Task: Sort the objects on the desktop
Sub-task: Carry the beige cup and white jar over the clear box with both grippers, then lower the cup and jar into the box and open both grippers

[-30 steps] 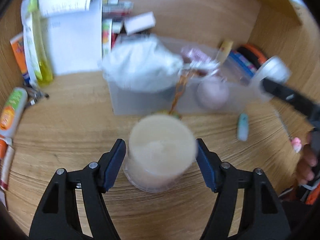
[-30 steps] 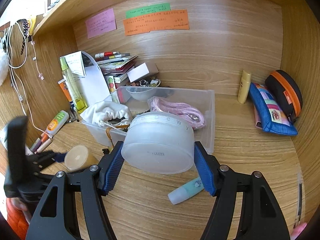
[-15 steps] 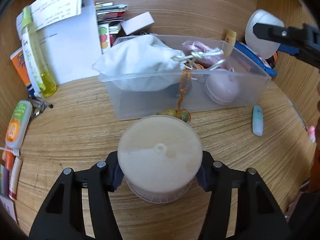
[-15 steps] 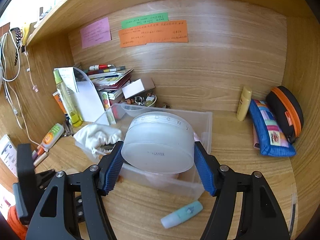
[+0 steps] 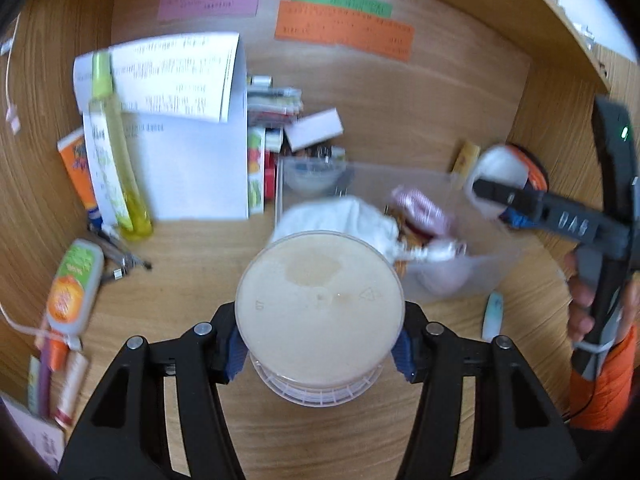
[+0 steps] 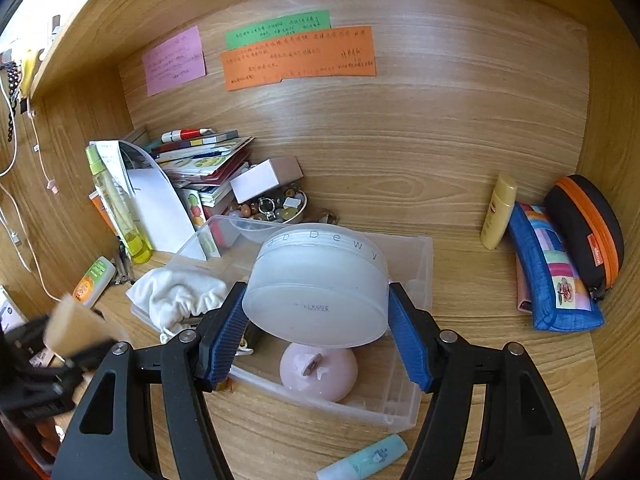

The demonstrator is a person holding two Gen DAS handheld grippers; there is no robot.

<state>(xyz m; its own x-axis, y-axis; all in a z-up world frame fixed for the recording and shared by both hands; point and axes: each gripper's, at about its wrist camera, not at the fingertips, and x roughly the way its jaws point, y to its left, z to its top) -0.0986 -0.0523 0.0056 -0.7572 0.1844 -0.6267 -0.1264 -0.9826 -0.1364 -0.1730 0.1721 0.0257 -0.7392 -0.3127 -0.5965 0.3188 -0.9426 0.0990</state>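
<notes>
Clamping a beige-lidded tub (image 5: 319, 312) between its pads, the left gripper (image 5: 319, 346) risks dropping it short of the clear bin (image 6: 416, 396) ahead, while the right gripper (image 6: 318, 330) grips a frosted jar (image 6: 318, 286) over that bin.

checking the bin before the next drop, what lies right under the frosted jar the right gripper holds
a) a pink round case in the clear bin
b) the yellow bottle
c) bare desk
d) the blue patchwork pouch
a: in the right wrist view the frosted jar in the right gripper hangs over the clear bin, with the pink round case just below it.
</notes>
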